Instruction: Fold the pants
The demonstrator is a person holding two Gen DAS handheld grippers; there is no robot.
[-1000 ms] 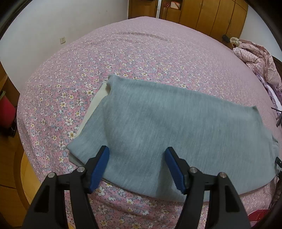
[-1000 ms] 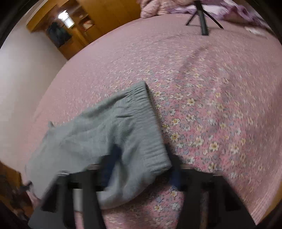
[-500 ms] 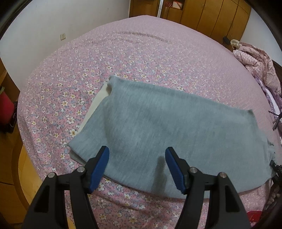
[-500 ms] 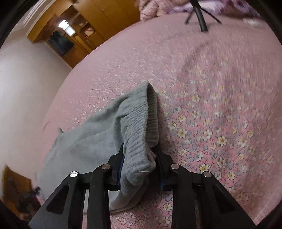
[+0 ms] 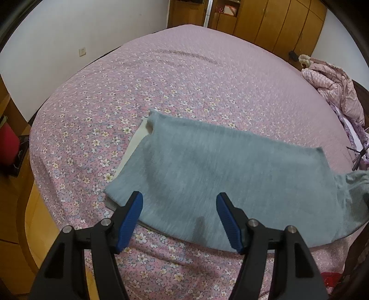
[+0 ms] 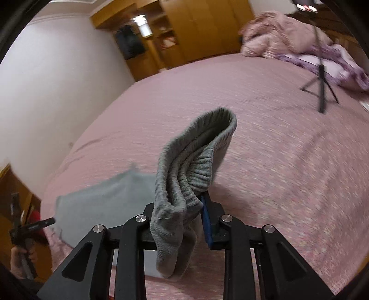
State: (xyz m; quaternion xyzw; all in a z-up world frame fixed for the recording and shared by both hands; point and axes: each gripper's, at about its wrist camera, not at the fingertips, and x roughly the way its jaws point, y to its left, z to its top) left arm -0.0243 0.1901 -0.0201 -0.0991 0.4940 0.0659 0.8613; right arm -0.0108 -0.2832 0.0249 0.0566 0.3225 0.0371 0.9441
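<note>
Grey fleece pants (image 5: 219, 170) lie folded lengthwise on the pink flowered bed (image 5: 143, 76), with pale lining showing along their left edge. My left gripper (image 5: 180, 220) hovers open over the near hem, its blue pads apart and holding nothing. In the right wrist view my right gripper (image 6: 184, 214) is shut on the ribbed waistband (image 6: 198, 157) and holds it up off the bed, the cloth bunched and standing above the jaws. The rest of the pants (image 6: 103, 203) trail down to the left. That lifted end (image 5: 359, 184) shows at the right edge of the left wrist view.
A pink quilt (image 5: 334, 90) is piled at the bed's far right, next to a black tripod (image 6: 320, 80). Wooden wardrobes (image 5: 265, 20) line the back wall. The bed's near edge drops to a wooden floor (image 5: 30, 221). A hand (image 6: 23, 258) holds the other gripper at the lower left.
My right gripper has shut on the waistband and raised it well above the bed. The left gripper stays open over the hem, drawn back slightly.
</note>
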